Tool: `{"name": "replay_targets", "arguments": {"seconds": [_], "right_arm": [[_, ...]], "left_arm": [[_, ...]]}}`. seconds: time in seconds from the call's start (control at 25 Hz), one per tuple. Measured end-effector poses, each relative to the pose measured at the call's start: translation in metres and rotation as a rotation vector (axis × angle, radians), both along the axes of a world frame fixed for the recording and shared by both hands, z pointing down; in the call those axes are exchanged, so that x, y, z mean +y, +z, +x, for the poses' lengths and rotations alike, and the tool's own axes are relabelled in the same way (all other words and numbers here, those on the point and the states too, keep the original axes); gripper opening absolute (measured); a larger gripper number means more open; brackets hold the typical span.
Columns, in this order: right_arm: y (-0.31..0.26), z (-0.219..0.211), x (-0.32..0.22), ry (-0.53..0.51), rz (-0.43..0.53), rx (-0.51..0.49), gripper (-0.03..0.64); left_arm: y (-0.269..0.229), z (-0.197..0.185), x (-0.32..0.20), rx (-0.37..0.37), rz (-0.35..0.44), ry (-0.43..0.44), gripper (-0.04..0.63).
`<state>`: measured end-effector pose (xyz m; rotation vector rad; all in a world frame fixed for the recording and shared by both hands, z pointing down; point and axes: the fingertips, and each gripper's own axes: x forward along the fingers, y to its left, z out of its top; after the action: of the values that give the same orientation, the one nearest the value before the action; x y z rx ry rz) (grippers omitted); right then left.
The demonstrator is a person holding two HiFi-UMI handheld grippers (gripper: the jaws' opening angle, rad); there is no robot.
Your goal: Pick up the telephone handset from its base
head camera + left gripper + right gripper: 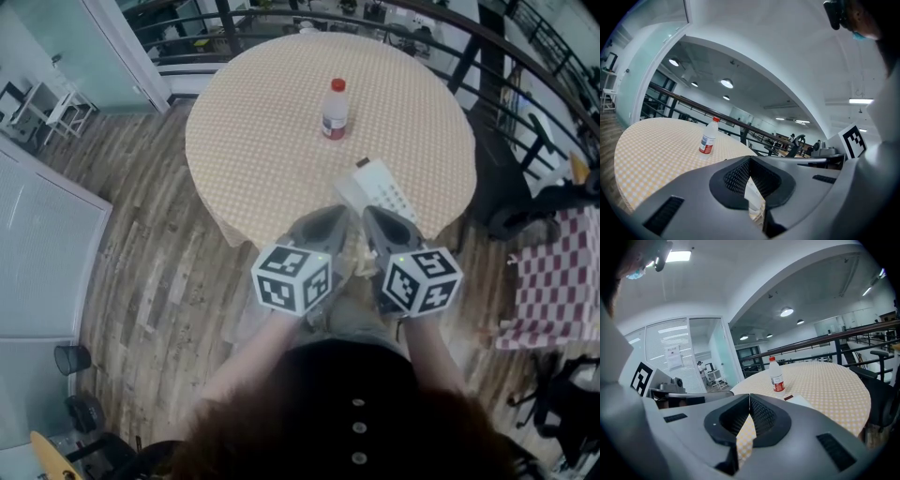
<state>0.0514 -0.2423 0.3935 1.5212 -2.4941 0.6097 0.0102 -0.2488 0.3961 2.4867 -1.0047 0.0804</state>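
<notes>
at the near edge of the table point(253, 141), the telephone point(378, 190) lies diagonally.

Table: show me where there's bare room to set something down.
Free: the whole left half of the table, left of the bottle, and the stretch right of it. Crowded: the near edge, where the telephone lies by the left gripper and right gripper.

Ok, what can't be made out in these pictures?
1. Telephone, head view: its near end is hidden behind the left gripper and right gripper; handset and base can't be told apart.
2. Telephone, left gripper view: nothing of it can be picked out past that gripper's own body; the right gripper view shows only a white corner.
3. Bottle: label print too small in every view.
</notes>
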Motion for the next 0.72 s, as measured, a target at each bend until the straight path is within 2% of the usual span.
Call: {"name": "replay_targets", "arguments": {"seconds": [0.72], "right_arm": [[0.018, 0.016, -0.016, -0.058, -0.075, -0.002, 0.011]], "left_arm": [[0.017, 0.014, -0.02, -0.013, -0.067, -0.056, 0.006]]}}
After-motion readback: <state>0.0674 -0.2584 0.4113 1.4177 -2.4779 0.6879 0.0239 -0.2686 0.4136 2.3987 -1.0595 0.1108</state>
